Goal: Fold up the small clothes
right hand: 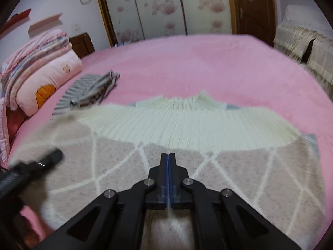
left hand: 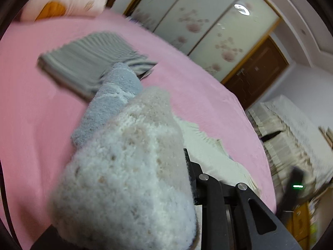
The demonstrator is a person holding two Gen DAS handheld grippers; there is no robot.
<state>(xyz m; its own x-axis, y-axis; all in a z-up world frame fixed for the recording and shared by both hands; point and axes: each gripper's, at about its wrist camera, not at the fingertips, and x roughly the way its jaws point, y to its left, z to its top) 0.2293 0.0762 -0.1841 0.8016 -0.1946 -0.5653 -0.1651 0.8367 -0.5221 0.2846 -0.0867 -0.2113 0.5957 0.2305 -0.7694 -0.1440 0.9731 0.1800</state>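
The fluffy sweater [right hand: 166,129] lies spread on the pink bed [right hand: 208,62]; soft, limp, light. The left gripper [left hand: 187,162] holds its sleeve at nine o'clock; the right gripper [right hand: 168,156] pinches its hem.

Grippers: two. The right gripper [right hand: 168,156] is seen with jaws pressed together on the hem of one fluffy sweater [right hand: 166,137], spread ahead of it. The left gripper [left hand: 187,166] is seen wrapped in the sweater's sleeve [left hand: 124,177].

Folded striped garments [right hand: 87,89]: one pile, ahead-left of the right gripper.

Pillows [right hand: 47,79]: one, far left. Folded quilts [right hand: 35,45]: one stack, upon it.
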